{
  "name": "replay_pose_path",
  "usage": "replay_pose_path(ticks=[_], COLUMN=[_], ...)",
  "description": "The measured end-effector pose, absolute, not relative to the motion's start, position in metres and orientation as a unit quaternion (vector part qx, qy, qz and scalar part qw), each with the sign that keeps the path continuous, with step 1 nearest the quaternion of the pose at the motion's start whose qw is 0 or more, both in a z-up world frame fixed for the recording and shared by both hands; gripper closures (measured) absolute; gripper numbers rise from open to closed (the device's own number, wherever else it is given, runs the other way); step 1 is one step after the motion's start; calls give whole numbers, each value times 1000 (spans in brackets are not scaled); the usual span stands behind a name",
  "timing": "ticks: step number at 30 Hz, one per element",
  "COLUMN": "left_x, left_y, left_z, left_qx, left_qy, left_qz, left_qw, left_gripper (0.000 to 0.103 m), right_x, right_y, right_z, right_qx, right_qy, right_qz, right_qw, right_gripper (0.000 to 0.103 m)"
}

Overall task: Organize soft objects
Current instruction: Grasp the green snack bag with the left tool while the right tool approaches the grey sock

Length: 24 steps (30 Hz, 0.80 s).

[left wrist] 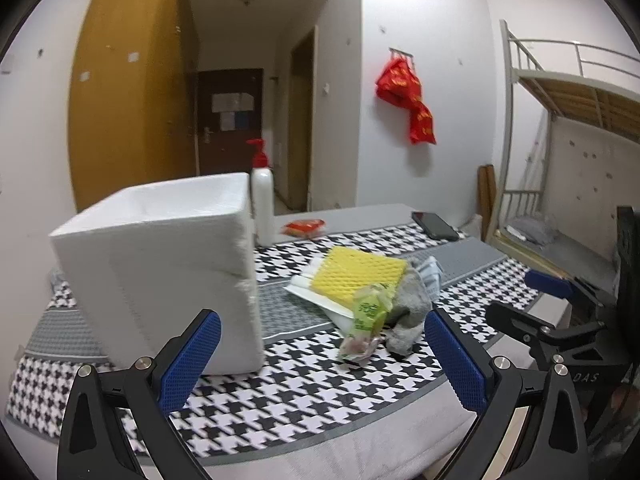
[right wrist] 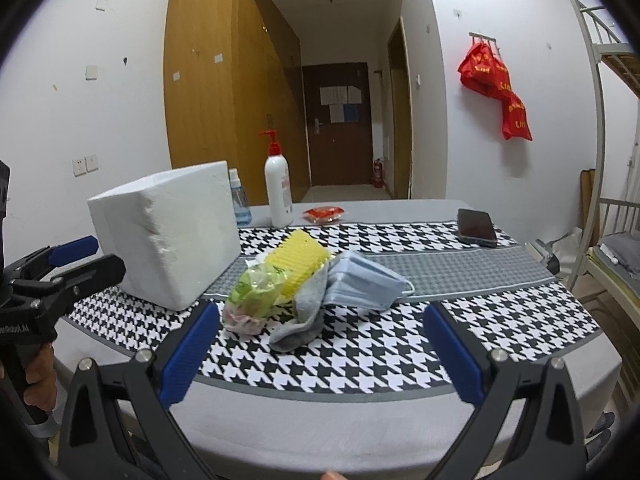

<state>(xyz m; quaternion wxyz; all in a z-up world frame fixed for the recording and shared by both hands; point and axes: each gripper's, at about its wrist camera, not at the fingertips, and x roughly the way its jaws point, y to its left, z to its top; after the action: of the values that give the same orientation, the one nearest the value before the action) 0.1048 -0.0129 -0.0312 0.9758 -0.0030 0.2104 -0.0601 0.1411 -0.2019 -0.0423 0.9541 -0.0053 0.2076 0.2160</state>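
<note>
1. Station: we hold two grippers at the near edge of a table (right wrist: 500,432) covered by a houndstooth cloth (right wrist: 360,360). Nothing is gripped yet; we judge this to be the approach step, before the first pick.

2. Left gripper (left wrist: 322,360): blue pads spread wide, nothing between them, hovering above the cloth and aimed at the gap between box and pile.

3. Right gripper (right wrist: 322,352): pads likewise wide apart and empty, pointed at the near side of the pile.

4. Task items, one heap at mid-table:
   - grey sock (right wrist: 304,316), nearest us, lying on the cloth;
   - blue face mask (right wrist: 364,284), resting against the sock on its right;
   - green plastic wrapper (right wrist: 252,296), crumpled, touching the sock on the left;
   - yellow foam netting (right wrist: 298,262), behind these, propped over something white that we cannot identify.

5. Likely receptacle: white foam box (right wrist: 168,236), upright just left of the heap. Its top is open in the left wrist view; we cannot see the contents.

6. Other stock, far edge: pump bottle (right wrist: 278,188), red packet (right wrist: 324,214), phone (right wrist: 476,226).

7. Next move, in our judgement: lower one gripper over a single limp item, probably the sock or mask, and close on a raised fold. The pieces overlap, so a careless pinch may drag neighbours along.
</note>
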Motion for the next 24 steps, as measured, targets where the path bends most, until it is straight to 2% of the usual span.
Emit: replay_pose_path(ticks=[12, 17, 24], left_x=[142, 156, 175], left_y=[-28, -37, -38], left_z=[-54, -63, -75], left_qx=[3, 15, 13], left_qy=[277, 294, 329], left_qz=[-90, -97, -97], left_qw=[957, 951, 939], left_gripper=[2, 5, 17], right_x=[178, 189, 202], right_y=[-206, -207, -211], right_z=[-51, -58, -66], right_qx=[-5, -6, 1], right_qy=[241, 252, 265], right_qz=[208, 212, 215], right_qw=[948, 944, 940], right_gripper=[0, 0, 0])
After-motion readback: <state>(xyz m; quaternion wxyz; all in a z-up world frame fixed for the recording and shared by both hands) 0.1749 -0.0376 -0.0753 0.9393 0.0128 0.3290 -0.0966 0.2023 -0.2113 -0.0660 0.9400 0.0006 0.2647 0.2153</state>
